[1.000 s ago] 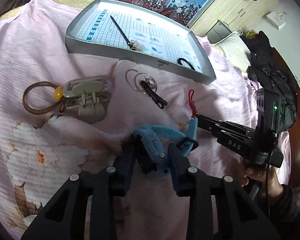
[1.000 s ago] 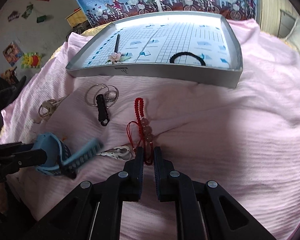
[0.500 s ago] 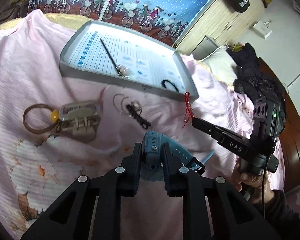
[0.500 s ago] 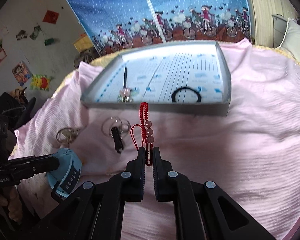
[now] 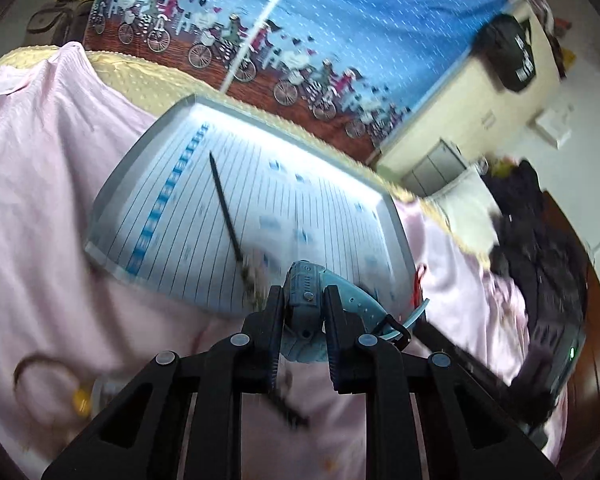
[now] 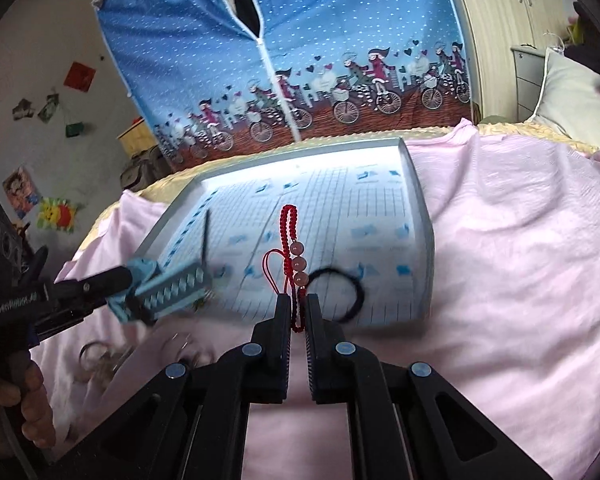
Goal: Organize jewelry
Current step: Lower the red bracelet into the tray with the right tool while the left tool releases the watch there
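Observation:
My left gripper (image 5: 303, 300) is shut on a blue watch (image 5: 305, 280), held in the air over the near edge of the grey tray (image 5: 112, 188); its strap trails to the right. My right gripper (image 6: 298, 308) is shut on a red bead bracelet (image 6: 291, 236) with three pink beads, hanging up over the tray (image 6: 424, 240). In the tray lie a black hair stick with a flower (image 5: 224, 196) and a black hair tie (image 6: 354, 286). From the right wrist view the left gripper with the blue watch (image 6: 168, 284) comes in at the left.
On the pink bedspread (image 6: 520, 260) near me lie metal rings (image 6: 96, 356), a brown hair tie with a yellow bead (image 5: 40, 372) and a black clip (image 5: 288, 410), all blurred. A blue bicycle-print curtain (image 6: 300, 60) hangs behind the tray. A hand (image 6: 24, 404) holds the left gripper.
Both grippers have lifted off the bedspread and moved forward to the tray, the left carrying the blue watch, the right carrying the red bracelet.

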Action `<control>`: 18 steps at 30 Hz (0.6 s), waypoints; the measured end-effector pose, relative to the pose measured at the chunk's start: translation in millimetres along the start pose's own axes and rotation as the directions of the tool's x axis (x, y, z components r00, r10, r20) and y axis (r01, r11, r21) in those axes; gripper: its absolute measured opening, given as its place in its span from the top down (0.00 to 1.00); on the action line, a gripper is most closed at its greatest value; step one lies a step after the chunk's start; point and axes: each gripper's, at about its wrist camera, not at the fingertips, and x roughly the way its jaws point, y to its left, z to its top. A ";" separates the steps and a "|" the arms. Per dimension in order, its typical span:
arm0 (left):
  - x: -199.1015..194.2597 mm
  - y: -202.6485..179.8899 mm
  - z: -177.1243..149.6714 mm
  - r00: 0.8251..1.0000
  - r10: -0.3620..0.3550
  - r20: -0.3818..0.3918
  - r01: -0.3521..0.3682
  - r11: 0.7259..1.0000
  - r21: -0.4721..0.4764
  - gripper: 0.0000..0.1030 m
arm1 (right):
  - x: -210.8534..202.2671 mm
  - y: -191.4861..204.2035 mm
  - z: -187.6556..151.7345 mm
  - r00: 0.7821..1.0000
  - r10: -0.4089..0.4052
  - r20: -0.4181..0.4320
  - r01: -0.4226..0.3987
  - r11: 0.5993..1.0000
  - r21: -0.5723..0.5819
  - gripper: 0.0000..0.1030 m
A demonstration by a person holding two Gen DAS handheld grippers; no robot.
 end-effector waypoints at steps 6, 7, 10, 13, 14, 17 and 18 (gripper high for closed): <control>31.4 13.2 15.0 0.999 0.037 0.004 -0.037 0.999 0.012 0.84 | 23.0 -9.2 7.3 1.000 -0.012 -0.015 0.012 1.000 0.020 0.93; 34.8 15.3 14.1 0.999 0.048 -0.001 -0.047 0.999 0.019 0.84 | 26.3 -10.5 6.8 1.000 -0.016 -0.023 0.017 1.000 0.023 0.93; 40.7 19.6 10.4 0.998 0.065 -0.014 -0.064 0.997 0.045 0.84 | 33.2 -13.0 3.5 0.998 -0.031 -0.047 0.032 0.999 0.023 0.92; 38.9 16.6 8.1 0.997 0.076 -0.015 -0.074 0.995 0.070 0.84 | 35.4 -11.3 0.8 0.997 -0.037 -0.064 0.038 0.999 0.016 0.90; 38.0 13.7 6.9 0.997 0.076 -0.019 -0.074 0.994 0.083 0.81 | 35.0 -10.3 0.1 0.997 -0.040 -0.065 0.041 0.999 0.011 0.90; 32.2 4.0 2.7 0.995 0.101 -0.002 -0.100 0.987 0.129 0.58 | 32.7 -8.6 0.1 0.997 -0.045 -0.064 0.045 0.999 0.000 0.88; 27.9 1.1 0.8 0.995 0.100 0.013 -0.101 0.985 0.141 0.51 | 31.4 -8.4 0.3 0.997 -0.047 -0.062 0.048 0.999 0.002 0.85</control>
